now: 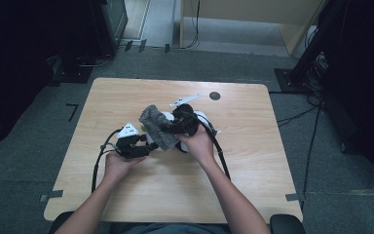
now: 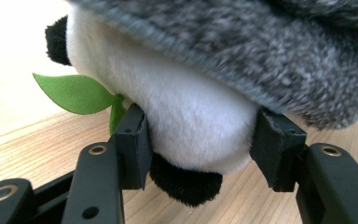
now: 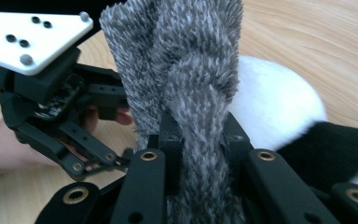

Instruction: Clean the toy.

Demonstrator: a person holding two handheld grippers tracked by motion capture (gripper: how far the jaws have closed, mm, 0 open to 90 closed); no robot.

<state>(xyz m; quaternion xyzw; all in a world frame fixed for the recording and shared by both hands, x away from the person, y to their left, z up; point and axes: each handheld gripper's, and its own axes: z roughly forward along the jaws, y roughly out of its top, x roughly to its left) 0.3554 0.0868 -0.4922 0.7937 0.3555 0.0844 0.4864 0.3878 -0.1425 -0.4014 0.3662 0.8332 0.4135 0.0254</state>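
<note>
Wooden tabletop [image 1: 253, 161]: left tongs [image 1: 146, 141] clamp the plush panda [image 2: 186, 121], right tongs [image 3: 200, 135] pinch the grey fuzzy cloth [image 3: 191, 70].

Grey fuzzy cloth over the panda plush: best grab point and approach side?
Pinch a gathered fold of the grey cloth where it bunches above the panda plush, coming from the right side. It is limp and drapes, so only a bunched ridge fits narrow jaws, as the right claw shows.

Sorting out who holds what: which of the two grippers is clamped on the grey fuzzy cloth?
The right gripper: its jaws pinch a fold of the grey cloth. The left gripper instead grips the white plush panda.
</note>
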